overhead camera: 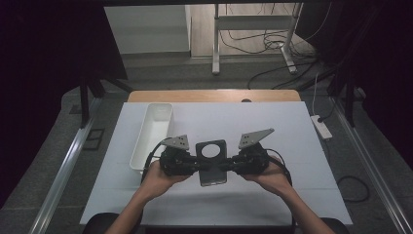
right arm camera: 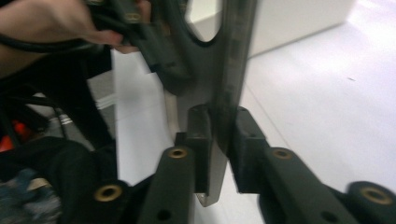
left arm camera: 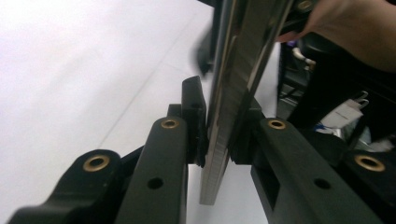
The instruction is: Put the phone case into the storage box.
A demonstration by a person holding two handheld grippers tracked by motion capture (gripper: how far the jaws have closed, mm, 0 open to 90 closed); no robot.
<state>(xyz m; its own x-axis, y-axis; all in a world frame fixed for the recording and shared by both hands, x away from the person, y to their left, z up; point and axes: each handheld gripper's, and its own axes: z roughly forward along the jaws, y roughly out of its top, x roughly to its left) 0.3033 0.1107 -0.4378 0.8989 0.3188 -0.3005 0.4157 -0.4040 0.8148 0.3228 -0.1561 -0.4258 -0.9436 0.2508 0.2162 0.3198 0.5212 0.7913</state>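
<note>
Both grippers, left [overhead camera: 192, 165] and right [overhead camera: 233, 165], clench opposite edges of a dark plate [overhead camera: 212, 162] with a round hole, held above the white mat [overhead camera: 272, 195], a white tray [overhead camera: 155, 130] just to its left, nothing between them.
</note>
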